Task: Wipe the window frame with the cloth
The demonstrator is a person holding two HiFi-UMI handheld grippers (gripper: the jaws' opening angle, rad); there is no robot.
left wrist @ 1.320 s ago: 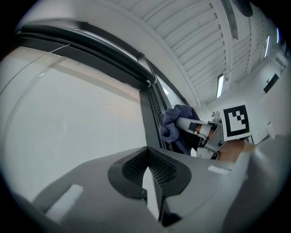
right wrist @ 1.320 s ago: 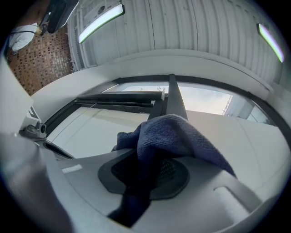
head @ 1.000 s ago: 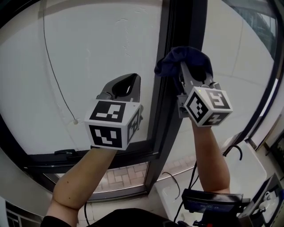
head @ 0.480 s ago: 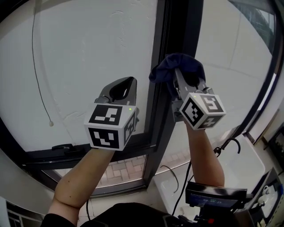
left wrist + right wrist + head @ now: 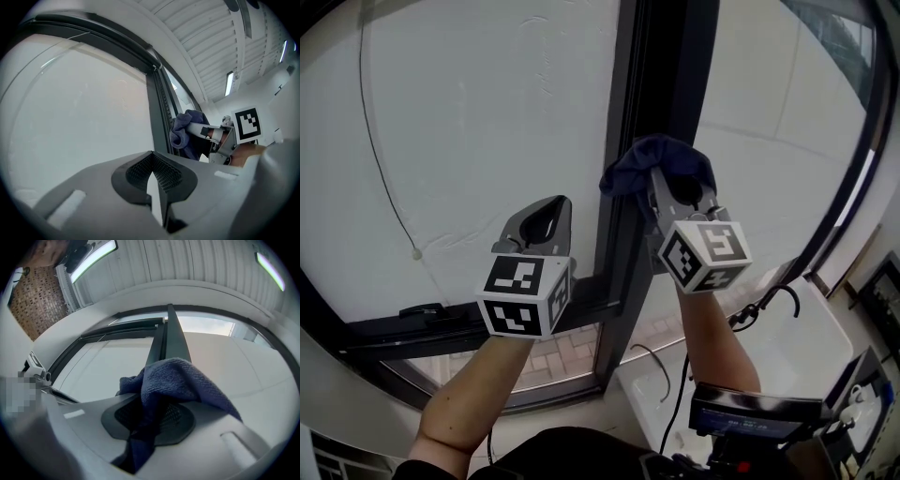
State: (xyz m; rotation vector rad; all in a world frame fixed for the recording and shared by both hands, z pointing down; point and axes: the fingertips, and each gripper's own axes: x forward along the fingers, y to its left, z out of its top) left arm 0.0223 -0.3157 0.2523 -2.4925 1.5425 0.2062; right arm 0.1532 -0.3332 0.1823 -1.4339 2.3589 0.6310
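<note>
The right tongs [image 5: 680, 190] clench a dark blue cloth [image 5: 637, 167], pressing it against the upright bar of the window frame [image 5: 661, 75]. The left tongs [image 5: 546, 214], clenched on nothing, hover just left of that frame.

Left gripper [image 5: 553, 202]: centre-left of the head view, raised and pointing up; jaws together at the tips, nothing between them, confirmed in the left gripper view [image 5: 152, 153]. Its marker cube [image 5: 525, 295] sits at the wrist end, above the bare left forearm [image 5: 469, 394], which rises from the lower left of the frame. Right gripper [image 5: 662, 176]: centre-right and slightly higher, tilted up and to the left; jaws clamped on a dark blue cloth [image 5: 173, 376]. Its marker cube [image 5: 703, 255] tops the bare right forearm [image 5: 714, 337], held near vertical.
</note>
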